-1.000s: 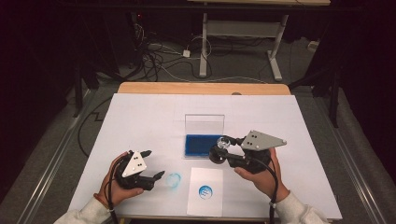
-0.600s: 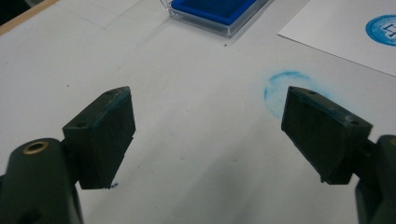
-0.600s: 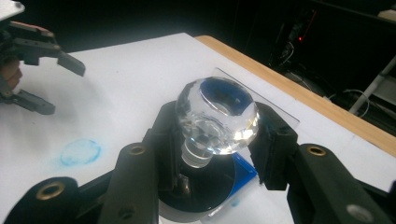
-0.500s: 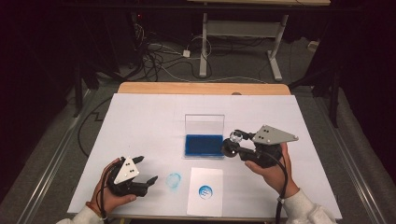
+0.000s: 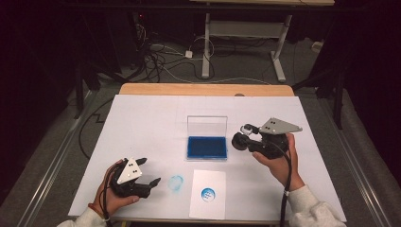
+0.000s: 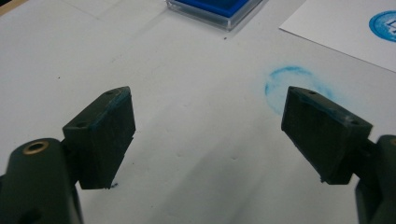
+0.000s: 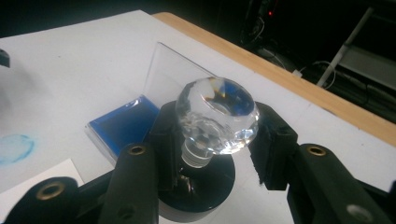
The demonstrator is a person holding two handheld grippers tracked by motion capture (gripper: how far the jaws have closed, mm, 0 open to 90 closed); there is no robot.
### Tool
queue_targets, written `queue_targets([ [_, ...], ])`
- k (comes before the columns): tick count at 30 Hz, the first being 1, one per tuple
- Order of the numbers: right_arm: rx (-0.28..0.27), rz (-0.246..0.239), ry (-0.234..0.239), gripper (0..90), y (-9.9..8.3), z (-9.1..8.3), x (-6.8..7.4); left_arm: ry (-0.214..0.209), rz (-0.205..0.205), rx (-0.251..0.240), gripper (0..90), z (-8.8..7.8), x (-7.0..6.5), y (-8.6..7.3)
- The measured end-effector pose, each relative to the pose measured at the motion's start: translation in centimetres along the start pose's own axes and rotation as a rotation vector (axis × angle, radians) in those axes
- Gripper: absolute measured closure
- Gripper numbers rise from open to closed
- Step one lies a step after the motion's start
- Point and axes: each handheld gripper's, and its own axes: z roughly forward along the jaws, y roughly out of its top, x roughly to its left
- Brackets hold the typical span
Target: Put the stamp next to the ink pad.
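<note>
Two grippers sit over a white-covered surface (image 5: 156,118) whose far edge shows a strip of bare wood. Your left gripper (image 5: 146,172) rests low near the front left corner, held in your left hand (image 5: 111,198), its jaws spread wide with nothing between them. In the left gripper view the black pads (image 6: 109,126) carry faint blue smears along their edges, and a round blue ink smudge (image 6: 292,86) marks the white cover just beyond the far pad.

Your right gripper (image 5: 243,137) is raised at the right of the middle, in your right hand (image 5: 279,158), and its jaws are closed on a stamp (image 7: 212,126) with a faceted clear knob and a round black base. The stamp hangs just beside the right edge of the ink pad (image 5: 206,147), a blue pad in a clear case whose lid (image 5: 206,126) stands upright behind it.

Nearer you, a white card (image 5: 208,194) lies at the front edge, bearing a round blue stamped mark (image 5: 207,194). The smudge lies just left of the card, between it and your left gripper.

Around the surface the room is dark. Grey floor runs behind it, with a tangle of black and white cables (image 5: 161,52) and the pale metal legs of another table (image 5: 279,52).
</note>
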Motion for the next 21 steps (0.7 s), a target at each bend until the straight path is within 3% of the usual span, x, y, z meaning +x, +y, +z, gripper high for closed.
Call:
queue_targets([
  [21,0.129,0.017,-0.038,57.9,-1.3,4.5,-1.2,-0.001,-0.004,0.018,17.3,0.1,0.0,-0.1],
])
